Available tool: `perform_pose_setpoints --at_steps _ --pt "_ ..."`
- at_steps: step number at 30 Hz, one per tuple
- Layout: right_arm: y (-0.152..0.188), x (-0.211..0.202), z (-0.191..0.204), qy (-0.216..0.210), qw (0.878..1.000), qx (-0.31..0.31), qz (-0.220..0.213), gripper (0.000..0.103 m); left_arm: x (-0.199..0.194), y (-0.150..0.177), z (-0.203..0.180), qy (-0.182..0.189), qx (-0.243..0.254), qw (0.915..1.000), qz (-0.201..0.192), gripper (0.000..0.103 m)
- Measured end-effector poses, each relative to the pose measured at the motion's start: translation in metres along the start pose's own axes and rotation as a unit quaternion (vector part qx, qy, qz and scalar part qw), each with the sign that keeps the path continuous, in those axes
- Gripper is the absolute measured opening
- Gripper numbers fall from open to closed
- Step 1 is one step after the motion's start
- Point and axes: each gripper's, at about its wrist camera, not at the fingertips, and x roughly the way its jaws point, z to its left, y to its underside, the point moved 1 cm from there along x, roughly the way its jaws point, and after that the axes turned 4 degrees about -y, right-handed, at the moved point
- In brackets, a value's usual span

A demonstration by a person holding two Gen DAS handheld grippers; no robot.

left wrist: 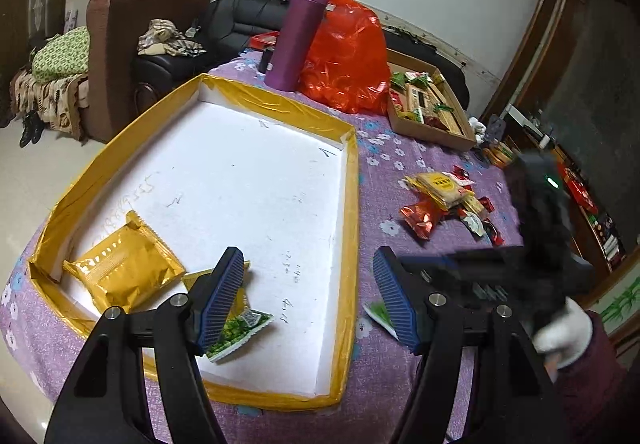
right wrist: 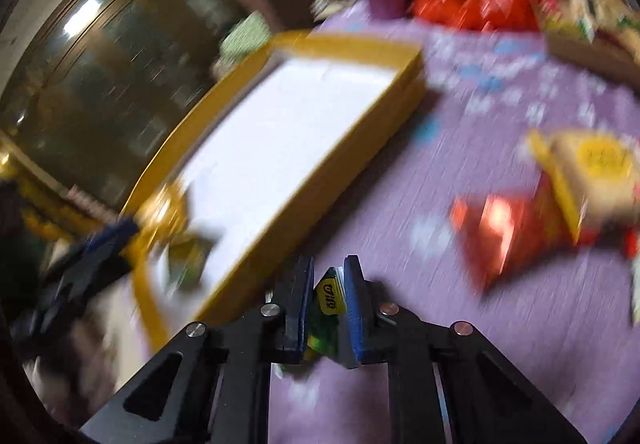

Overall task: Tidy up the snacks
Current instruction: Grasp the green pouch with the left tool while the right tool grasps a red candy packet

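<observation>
Green snack packet (right wrist: 329, 294) pinched by right gripper (right wrist: 328, 284).

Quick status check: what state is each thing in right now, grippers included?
Left gripper: open, empty, over the tray's near end.
Right gripper: shut on a green packet.
Tray: open, holds a gold packet and a green one.
Snack pile: loose on the cloth.
Flask: upright, capped.
Cardboard box: open, snacks inside.

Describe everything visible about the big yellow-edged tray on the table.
The tray is a shallow rectangle with a white, foam-like floor bearing faint pen scribbles and low walls wrapped in glossy yellow tape. It lies flat on the purple flowered tablecloth. Inside, at the near end, lie a gold foil packet and a green-printed packet; most of the floor is bare.
</observation>
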Motion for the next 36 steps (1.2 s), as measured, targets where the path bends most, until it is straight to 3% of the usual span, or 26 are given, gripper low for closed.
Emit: perform_pose_setpoints --at_steps 2,4,6,8,13,15,20,22,23,31,36 --pt "0.018 -0.016 0.002 0.011 1.000 -0.006 -0.002 0.019 0.000 0.001 -0.003 0.008 0.007 0.9999 0.001 0.067" --pt "0.024 -0.037 -0.009 0.034 0.999 0.020 -0.033 0.029 0.003 0.002 -0.010 0.014 0.014 0.9998 0.005 0.067" --pt "0.021 -0.058 -0.030 0.075 0.991 0.071 -0.081 0.065 0.006 0.005 -0.023 0.023 0.033 0.9992 0.009 0.067" --pt "0.011 -0.064 -0.052 0.090 0.982 0.124 -0.113 0.072 0.006 0.010 -0.036 0.029 0.057 0.9979 0.012 0.067" --pt "-0.011 -0.041 -0.096 0.070 0.956 0.261 -0.118 0.073 0.008 0.022 -0.057 0.036 0.096 0.9944 0.023 0.067" --pt "-0.014 -0.043 -0.091 0.101 0.952 0.251 -0.139 0.073 0.011 0.026 -0.062 0.036 0.106 0.9932 0.030 0.067" --pt "-0.024 -0.024 -0.068 0.179 0.959 0.191 -0.111 0.073 0.019 0.035 -0.074 0.038 0.131 0.9896 0.046 0.067" --pt "-0.023 -0.020 -0.061 0.202 0.961 0.162 -0.101 0.059 0.021 0.037 -0.076 0.041 0.138 0.9883 0.051 0.067" --pt "-0.020 -0.022 -0.060 0.208 0.961 0.154 -0.098 0.033 0.023 0.038 -0.077 0.042 0.140 0.9878 0.054 0.067" --pt "0.018 -0.052 -0.072 0.165 0.971 0.146 -0.095 0.030 0.046 0.045 -0.098 0.028 0.175 0.9811 0.078 0.067" --pt "0.045 -0.065 -0.075 0.125 0.975 0.154 -0.100 0.030 0.066 0.056 -0.120 0.000 0.237 0.9677 0.085 0.067"
